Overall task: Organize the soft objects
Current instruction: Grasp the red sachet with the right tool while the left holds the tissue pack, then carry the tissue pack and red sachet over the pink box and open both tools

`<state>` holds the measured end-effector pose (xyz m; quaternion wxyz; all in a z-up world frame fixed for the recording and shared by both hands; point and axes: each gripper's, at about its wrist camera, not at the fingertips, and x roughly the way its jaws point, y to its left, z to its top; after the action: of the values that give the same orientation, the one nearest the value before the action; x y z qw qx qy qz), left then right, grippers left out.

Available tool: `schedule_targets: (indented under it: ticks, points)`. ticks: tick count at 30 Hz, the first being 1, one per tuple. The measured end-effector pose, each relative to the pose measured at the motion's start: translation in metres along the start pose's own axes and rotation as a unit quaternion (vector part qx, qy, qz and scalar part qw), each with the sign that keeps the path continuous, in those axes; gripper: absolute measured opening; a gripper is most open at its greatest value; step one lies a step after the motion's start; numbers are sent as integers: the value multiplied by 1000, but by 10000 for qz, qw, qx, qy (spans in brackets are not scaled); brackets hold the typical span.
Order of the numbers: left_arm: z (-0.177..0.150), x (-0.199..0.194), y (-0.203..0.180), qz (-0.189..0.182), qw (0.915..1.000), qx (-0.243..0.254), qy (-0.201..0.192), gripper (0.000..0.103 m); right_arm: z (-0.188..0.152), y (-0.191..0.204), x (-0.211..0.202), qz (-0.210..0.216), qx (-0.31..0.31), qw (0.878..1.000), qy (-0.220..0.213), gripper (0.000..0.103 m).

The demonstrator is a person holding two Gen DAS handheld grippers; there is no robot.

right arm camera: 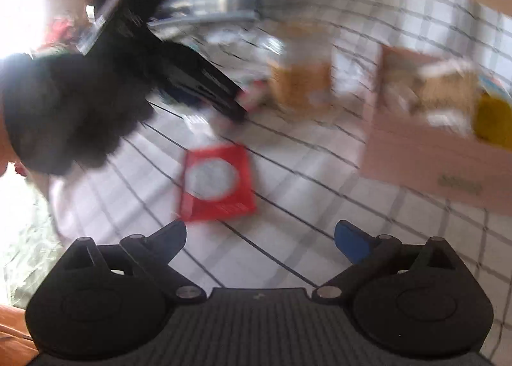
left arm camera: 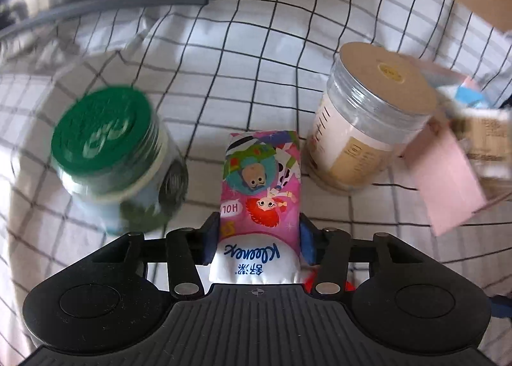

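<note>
A Kleenex tissue pack point(left arm camera: 262, 180) with cartoon print lies lengthwise on the checked cloth point(left arm camera: 249, 62). My left gripper point(left arm camera: 259, 231) has its blue pads pressed against both long sides of the pack's near end. In the right wrist view a flat red packet point(right arm camera: 217, 182) with a white round patch lies on the cloth. My right gripper point(right arm camera: 260, 234) hovers just short of it, jaws wide apart with nothing between them. The picture is blurred. A black-gloved hand point(right arm camera: 64, 110) holding the other gripper reaches in from the upper left of that view.
A green-lidded jar point(left arm camera: 108, 155) stands left of the tissue pack and a beige-lidded clear jar point(left arm camera: 368, 116) right of it. An open pink box point(right arm camera: 425, 161) with several items stands at the right. A dark bin rim point(left arm camera: 128, 1) lies beyond.
</note>
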<state>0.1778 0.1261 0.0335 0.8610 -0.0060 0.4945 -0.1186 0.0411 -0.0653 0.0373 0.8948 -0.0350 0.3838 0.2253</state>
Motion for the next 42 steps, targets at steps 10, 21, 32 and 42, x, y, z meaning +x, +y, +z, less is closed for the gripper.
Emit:
schedule_targets:
  ticks: [10, 21, 32, 42]
  points:
    - [-10, -9, 24, -450, 9987, -246, 7, 53, 34, 37, 69, -419, -340, 9975, 453, 90]
    - [-14, -11, 34, -727, 9965, -397, -129, 54, 35, 44, 72, -328, -582, 9960, 591, 63]
    - [-14, -11, 31, -609, 9973, -380, -149, 53, 37, 39, 47, -400, -485, 9967, 510, 54]
    - [12, -54, 18, -553, 9967, -462, -385, 51, 90, 29, -16, -672, -591, 9959, -93, 54]
